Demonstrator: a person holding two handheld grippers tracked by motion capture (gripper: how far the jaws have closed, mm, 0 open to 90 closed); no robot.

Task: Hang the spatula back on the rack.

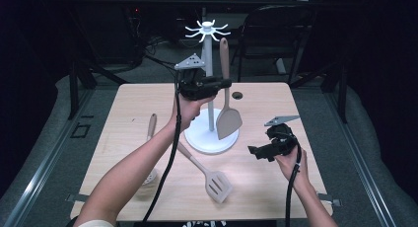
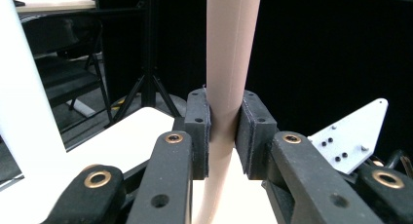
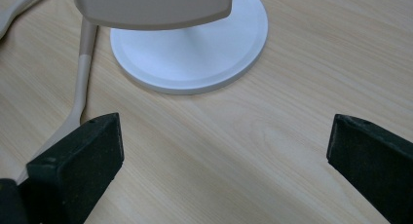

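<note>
Spatula (image 1: 228, 119) hangs upright beside rack post (image 1: 209, 84), left gripper (image 1: 224, 82) clamped on its handle. Right gripper (image 1: 252, 151), jaws wide, idles over table (image 1: 276, 185). Risk: handle misses hooks (image 1: 207, 29), blade swings, knocks rack.

Turner (image 1: 228, 116) hangs right of stand pole (image 1: 209, 84); slotted spatula (image 1: 209, 177) lies in front on table (image 1: 266, 197).

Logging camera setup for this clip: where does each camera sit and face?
High view: above the near edge, facing the pale wooden table; forearms, left gripper and right gripper show.
Left gripper view: level, jaws clamping the beige solid turner's handle.
Right gripper view: angled down, jaws apart.
Shared: white round-based utensil stand.
</note>
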